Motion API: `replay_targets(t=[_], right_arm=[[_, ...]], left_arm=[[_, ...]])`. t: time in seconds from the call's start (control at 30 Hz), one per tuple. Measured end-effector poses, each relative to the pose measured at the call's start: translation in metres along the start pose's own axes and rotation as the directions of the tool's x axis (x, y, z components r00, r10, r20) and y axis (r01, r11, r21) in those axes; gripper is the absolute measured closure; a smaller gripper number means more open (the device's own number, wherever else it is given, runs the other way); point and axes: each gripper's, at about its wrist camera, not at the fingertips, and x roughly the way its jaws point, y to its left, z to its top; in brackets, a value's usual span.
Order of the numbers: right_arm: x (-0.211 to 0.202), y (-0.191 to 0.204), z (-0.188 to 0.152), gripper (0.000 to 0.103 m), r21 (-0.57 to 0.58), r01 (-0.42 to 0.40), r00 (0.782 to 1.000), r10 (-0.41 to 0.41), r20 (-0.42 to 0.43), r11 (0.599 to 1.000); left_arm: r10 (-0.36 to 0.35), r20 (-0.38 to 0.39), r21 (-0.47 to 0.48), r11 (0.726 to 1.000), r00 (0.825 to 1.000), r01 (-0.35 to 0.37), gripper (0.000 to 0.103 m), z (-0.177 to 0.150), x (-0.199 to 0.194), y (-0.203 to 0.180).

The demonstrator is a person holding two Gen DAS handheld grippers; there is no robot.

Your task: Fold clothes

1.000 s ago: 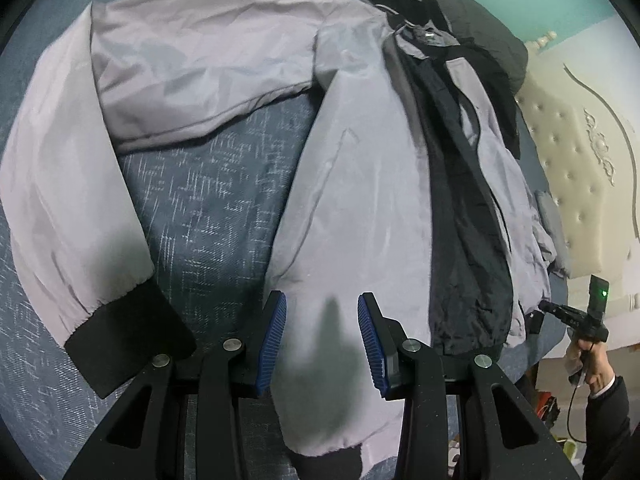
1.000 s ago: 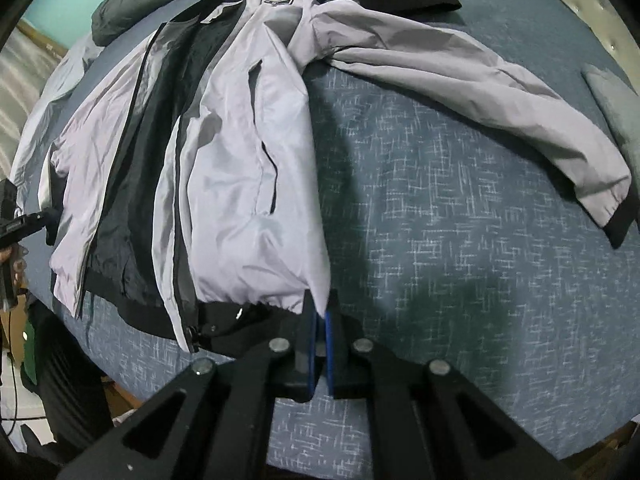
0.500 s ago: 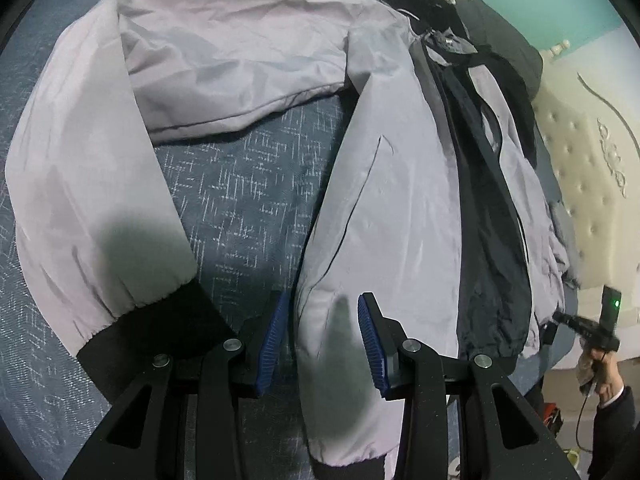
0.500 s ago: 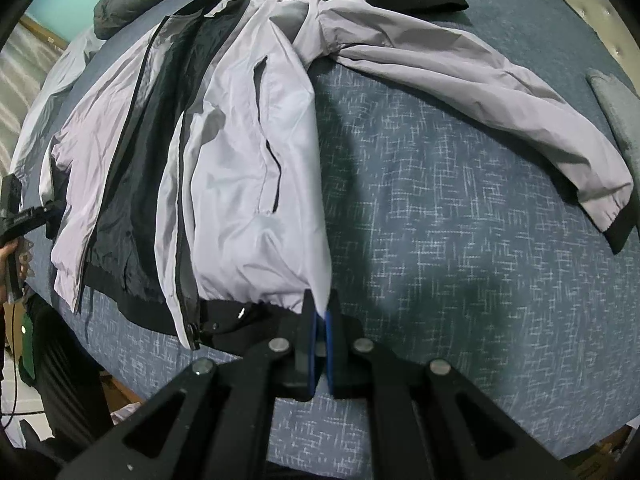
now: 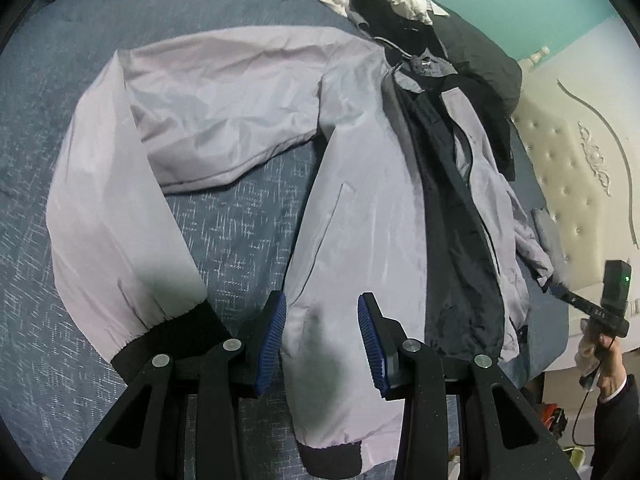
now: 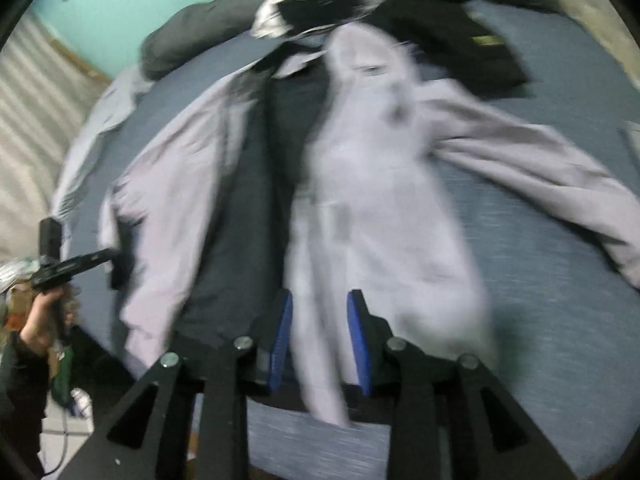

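A light grey jacket (image 5: pixel 360 208) with a dark lining lies open and face up on a blue bed cover (image 5: pixel 240 232). Its left sleeve (image 5: pixel 104 240) bends down to a black cuff near my left gripper (image 5: pixel 322 322). That gripper is open and hovers over the jacket's lower left front panel, with grey cloth seen between its blue pads. The right wrist view is blurred by motion. There my right gripper (image 6: pixel 318 320) is open above the right front panel (image 6: pixel 372 216), near the hem. The other sleeve (image 6: pixel 532 176) stretches out to the right.
Dark and white clothes (image 5: pixel 392 4) are piled beyond the collar. A cream tufted headboard (image 5: pixel 576 184) stands at the right. A person's hand (image 5: pixel 600 356) holds the other gripper past the bed's edge. A grey pillow (image 6: pixel 172 48) lies by the teal wall.
My right gripper was shut on the jacket's hem corner and has now opened and let it go, swinging left over the panel. The left gripper stayed open and pulled back a little.
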Motion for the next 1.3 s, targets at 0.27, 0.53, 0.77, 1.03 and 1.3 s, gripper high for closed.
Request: replay_targets(t=[0.27,0.53,0.77,1.03,1.3], right_arm=[[0.099,0.090,-0.007,0.071,-0.062,-0.171,0.971,0.157,-0.182,0.983],[0.153,0.117,-0.005,0.071,0.014,-0.226,0.951,0.223,-0.215,0.974],[0.185,0.137,0.001,0.071,0.030,-0.246,0.944,0.247,-0.219,0.969],[0.183,0.144,0.004,0.100,-0.029,-0.236,0.957,0.227,-0.183,0.971],[0.137,0.121,0.030,0.101,-0.046,-0.212,0.975,0.207,-0.082,0.976]], left_arm=[[0.003,0.039,0.031,1.000,0.999,-0.004,0.062,0.012,-0.023,-0.004],[-0.013,0.049,0.046,0.999,0.999,0.011,0.062,0.020,-0.025,-0.001],[-0.026,0.047,0.021,0.999,0.999,0.025,0.062,0.020,-0.015,0.008],[-0.035,0.049,0.010,0.999,0.998,0.034,0.061,0.020,-0.009,0.007],[-0.036,0.032,0.023,0.999,0.999,0.035,0.059,0.018,-0.004,0.001]])
